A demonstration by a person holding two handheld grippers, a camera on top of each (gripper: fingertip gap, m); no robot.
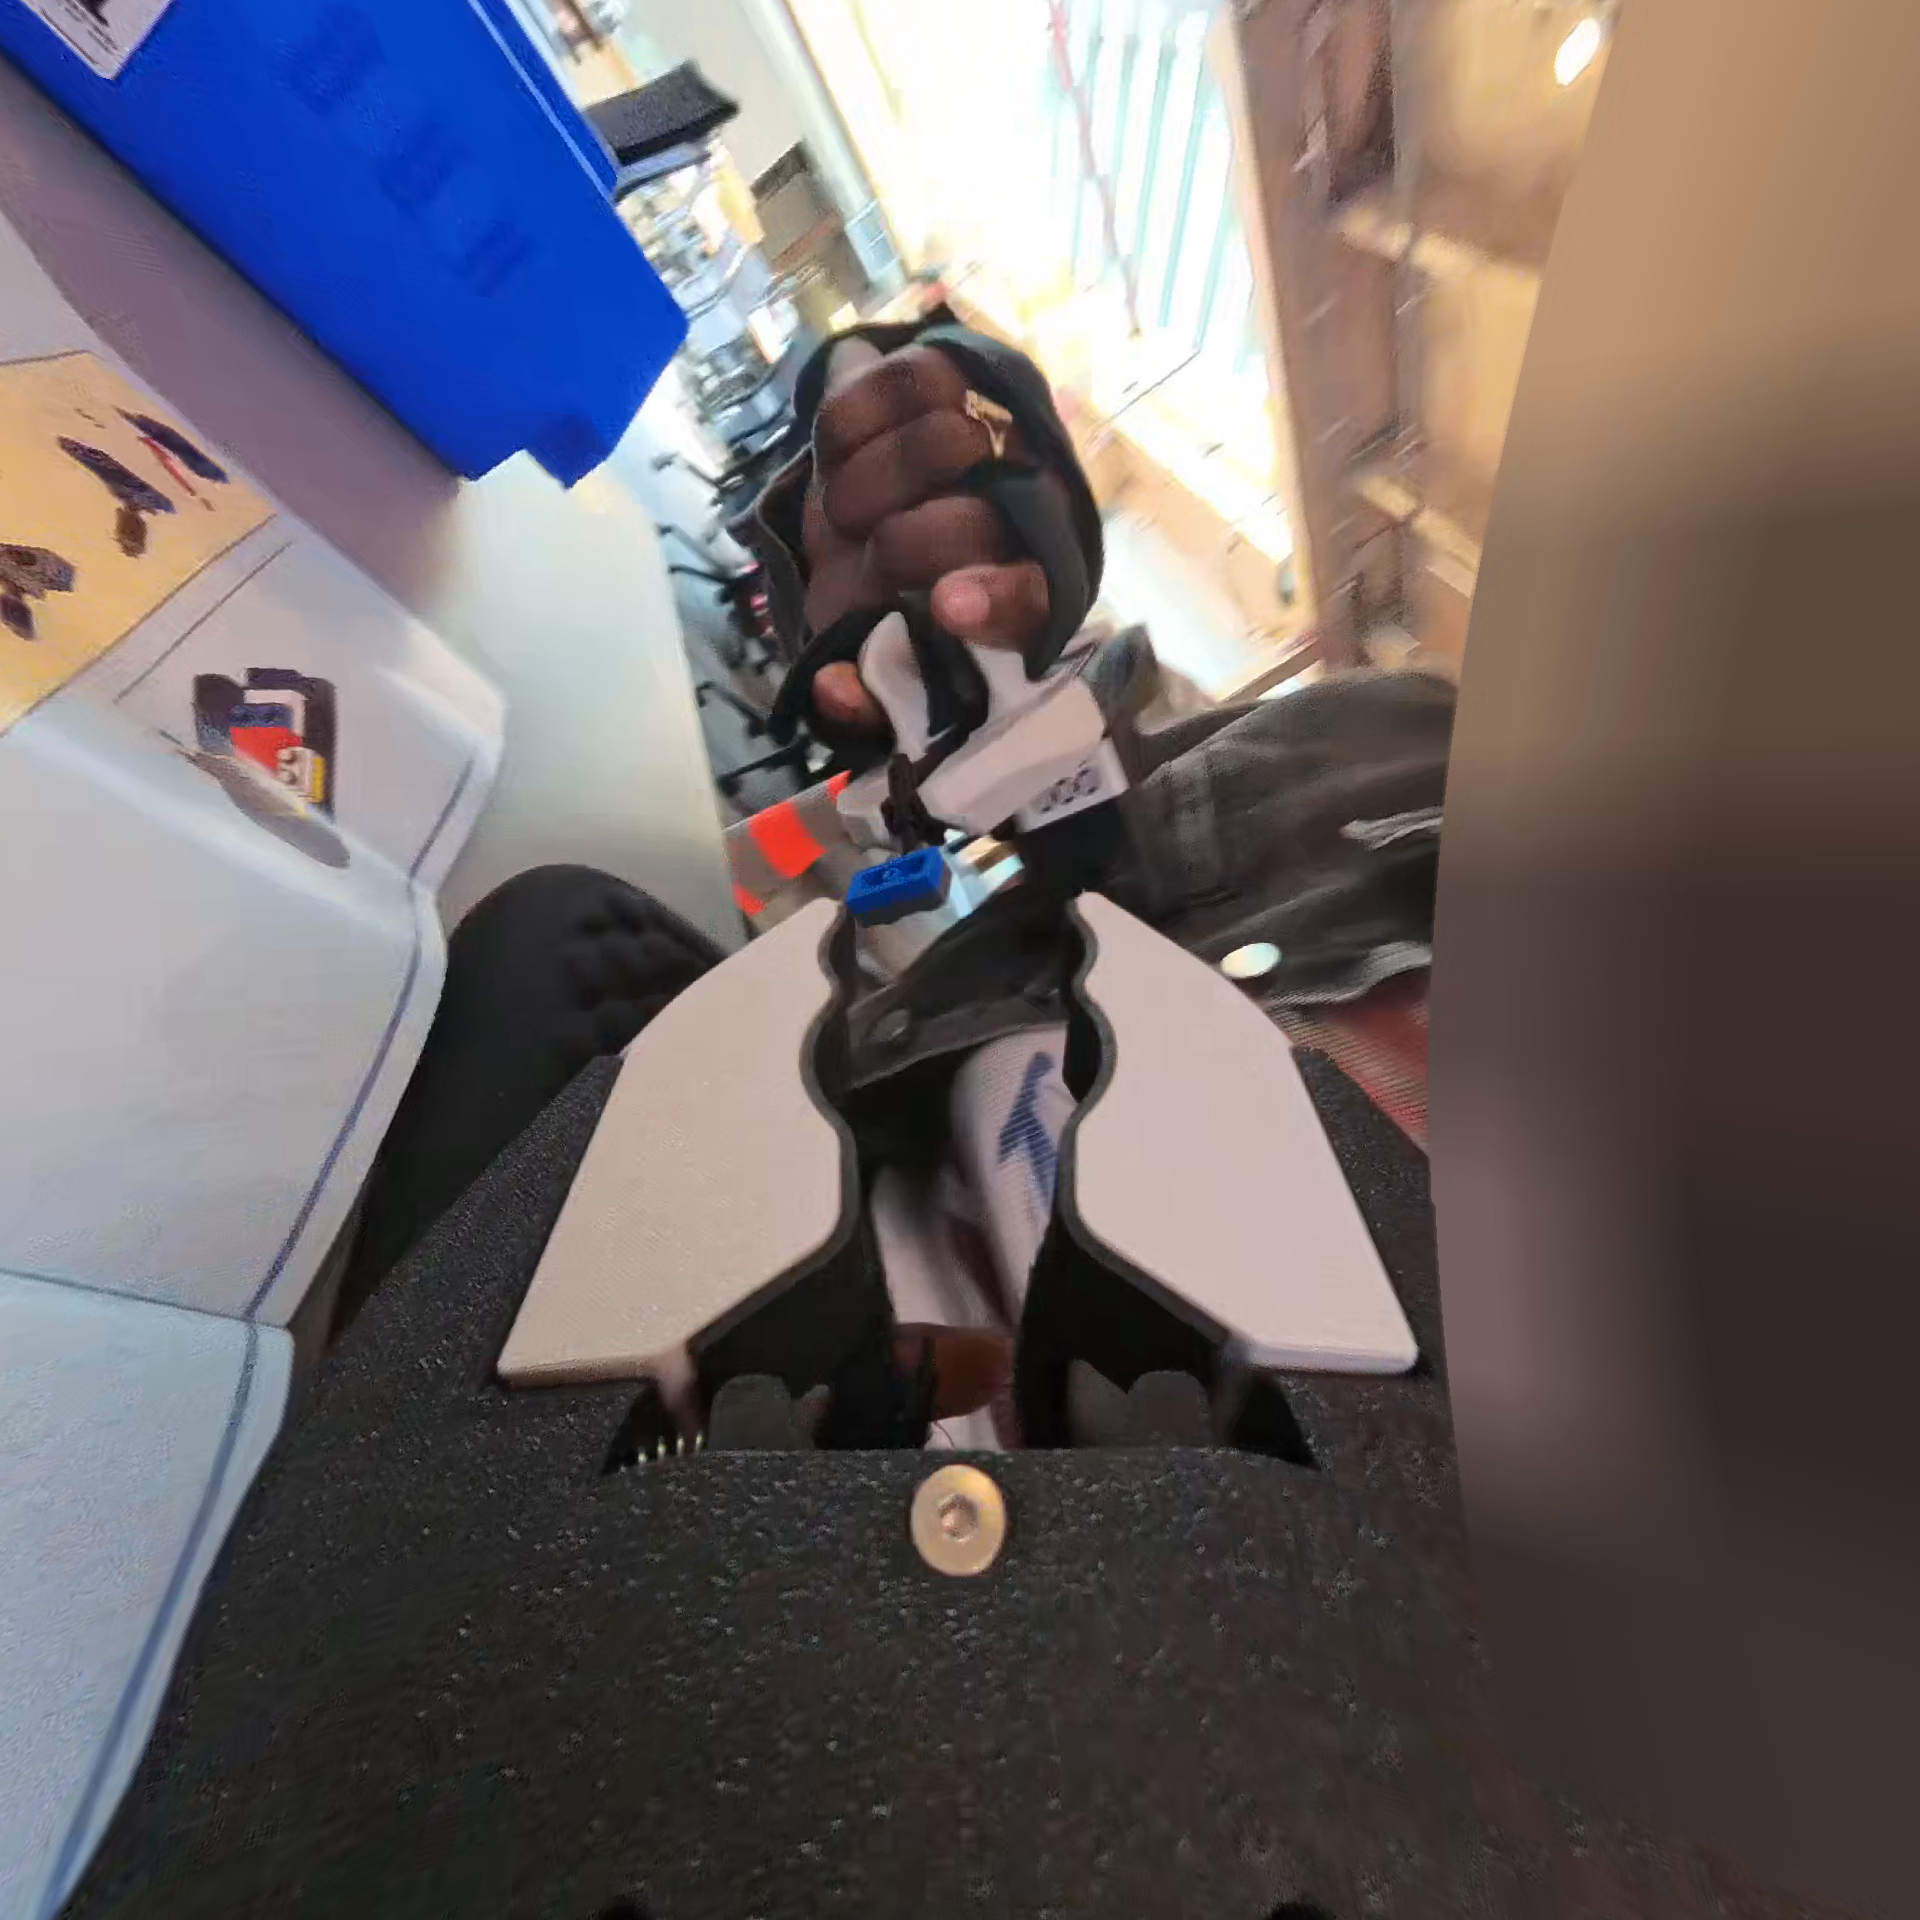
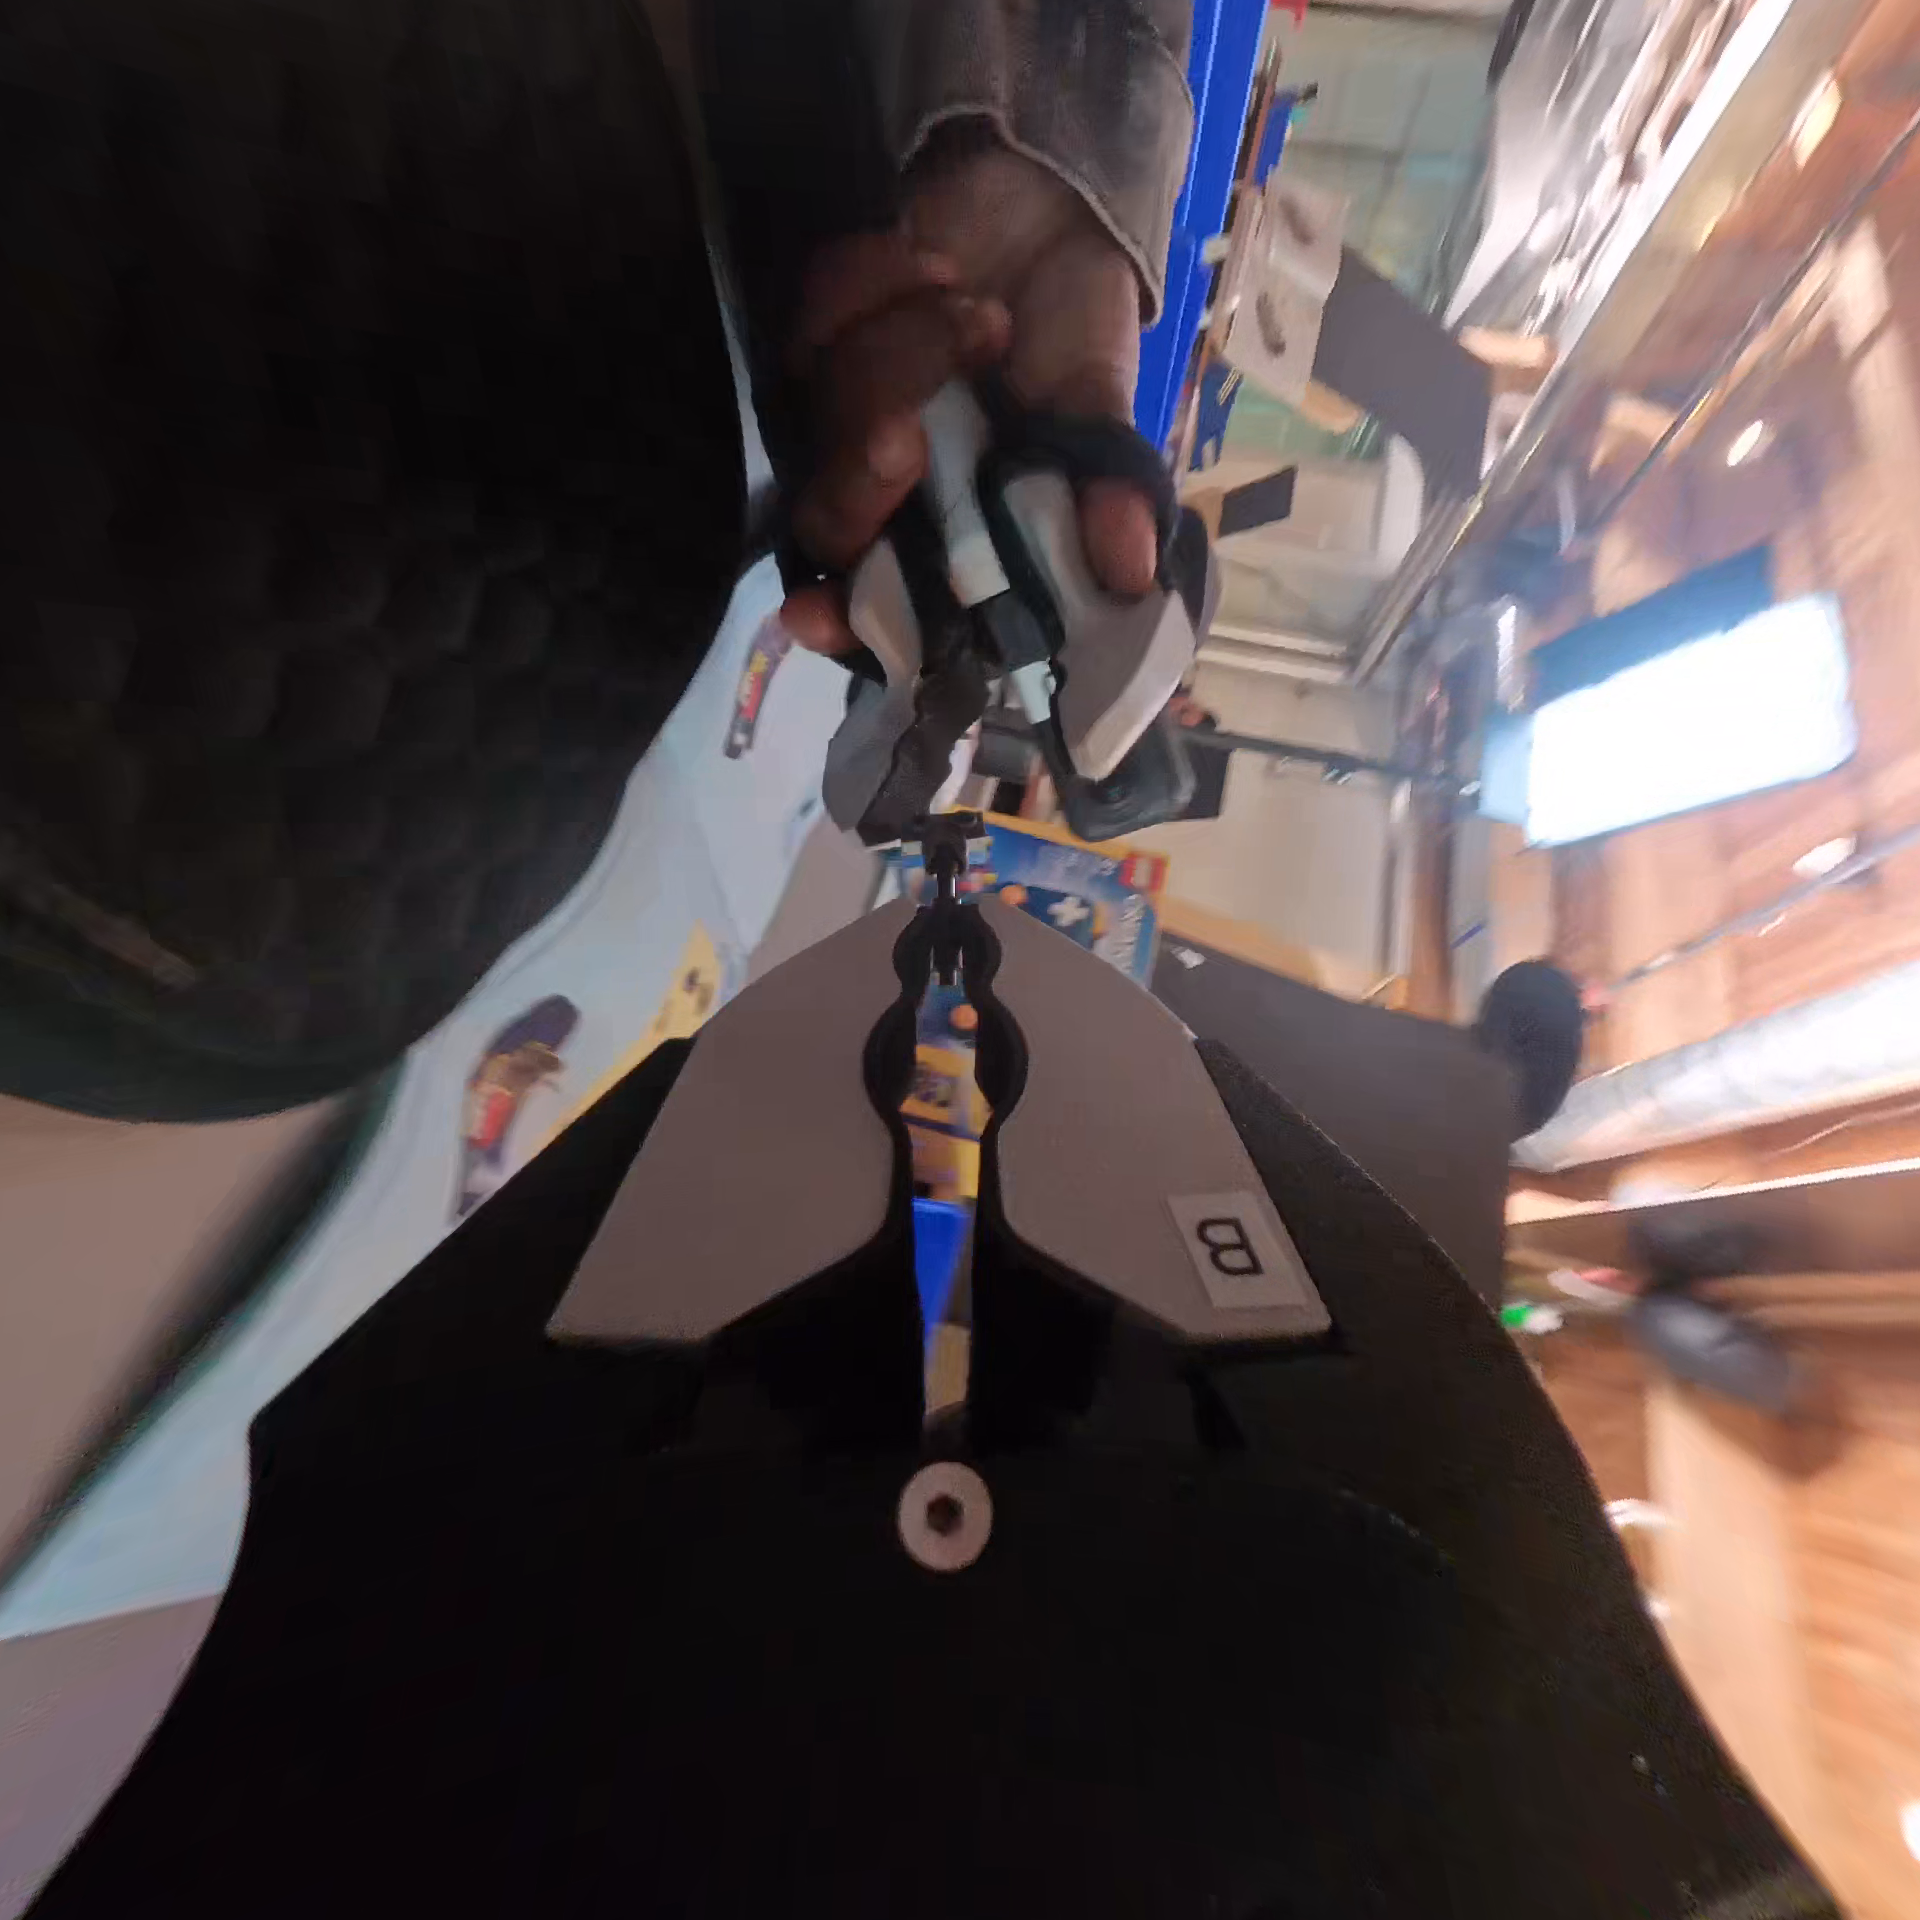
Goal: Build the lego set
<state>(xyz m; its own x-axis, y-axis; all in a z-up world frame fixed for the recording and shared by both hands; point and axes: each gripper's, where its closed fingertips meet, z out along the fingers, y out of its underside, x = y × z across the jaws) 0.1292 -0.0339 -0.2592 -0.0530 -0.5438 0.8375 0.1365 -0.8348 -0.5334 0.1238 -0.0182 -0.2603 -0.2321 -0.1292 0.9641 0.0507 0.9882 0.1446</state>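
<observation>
1. Black and thin, a small stalk-like piece is pinched at its lower end by the right gripper. Its grey fingers are pressed almost together on it, which leaves the cross-shaped head free beyond the tips
2. Seen from the left wrist view, a small blue brick sits at the far end of that black piece. It is up in the air between the two grippers and well apart from the counter
3. The left gripper faces the right one nearly tip to tip. Its fingers are spread and pinch nothing, and the blue brick lies just beyond the tip of one finger, not pressed by either pad
4. Both grippers are held by the person's hands, right hand and left hand, close to the body. Holding them there likely keeps the tiny piece steady and near both cameras
5. On the counter lie printed sheets and a small cluster of coloured bricks, with a blue bin behind them. A colourful toy box shows past the right gripper's tips. Both views are tilted and blurred at the edges
</observation>
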